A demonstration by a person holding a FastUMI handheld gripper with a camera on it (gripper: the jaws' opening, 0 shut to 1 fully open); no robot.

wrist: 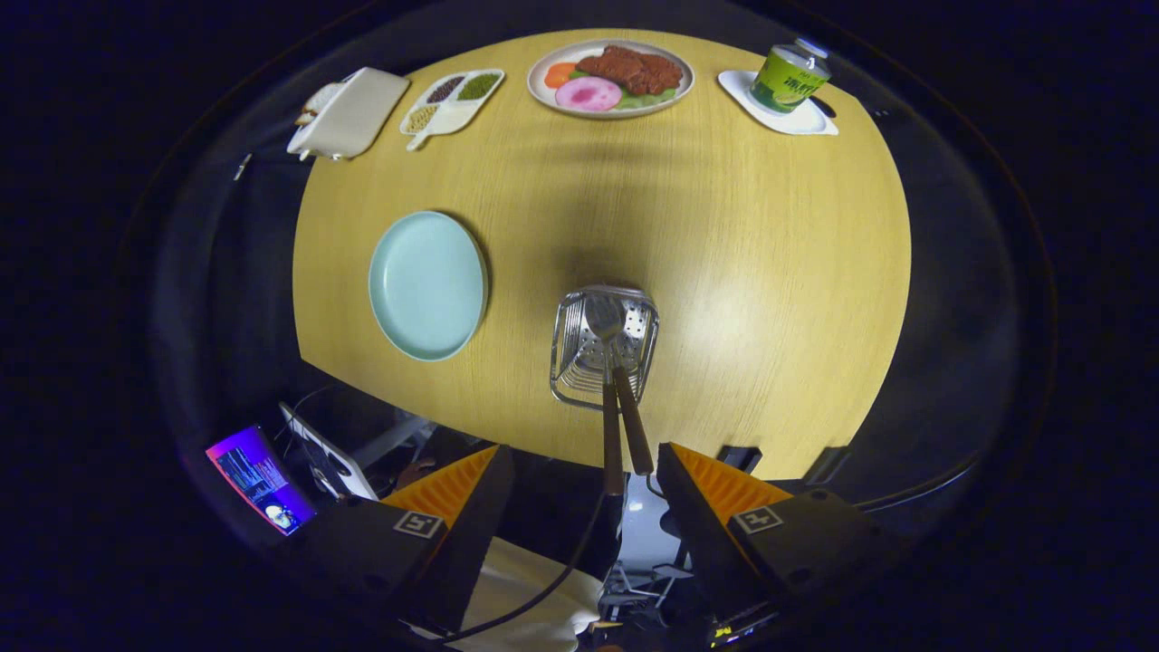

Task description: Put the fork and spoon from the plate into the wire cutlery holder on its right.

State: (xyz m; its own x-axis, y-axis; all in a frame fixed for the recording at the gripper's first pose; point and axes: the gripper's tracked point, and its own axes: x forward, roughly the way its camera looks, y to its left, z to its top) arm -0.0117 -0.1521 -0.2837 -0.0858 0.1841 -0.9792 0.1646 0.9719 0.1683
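The round table (724, 272) has a smooth top of pale wood grain with a soft sheen, and it carries everything else.

On its near left part sits the plate (427, 285), a round, matte, pale blue-green dish with a low rim and a bare surface.

To the right of the plate, just ahead of the fingers, stands the wire cutlery holder (561, 358), a shiny metal basket with a squarish mouth, thin wire sides and a perforated wall.

Inside it are 2 utensils. The spoon (602, 319) shows its polished metal bowl deep in the basket, and the fork (632, 426) leans beside it; the fork's head is hard to make out. Both have slim brown handles, wood-like, that slant out of the holder toward the gap between the fingers.

The gripper (584, 471) hangs back from the table edge with its 2 fingers spread wide apart, ridged pads facing inward, holding nothing; the handle ends lie between them without touching either.

Along the far edge sit a white folded cloth or box (351, 113), a white divided dish of beans (453, 101), a round plate of food (611, 77) and a green-labelled bottle (790, 77) on a white tray (801, 122).
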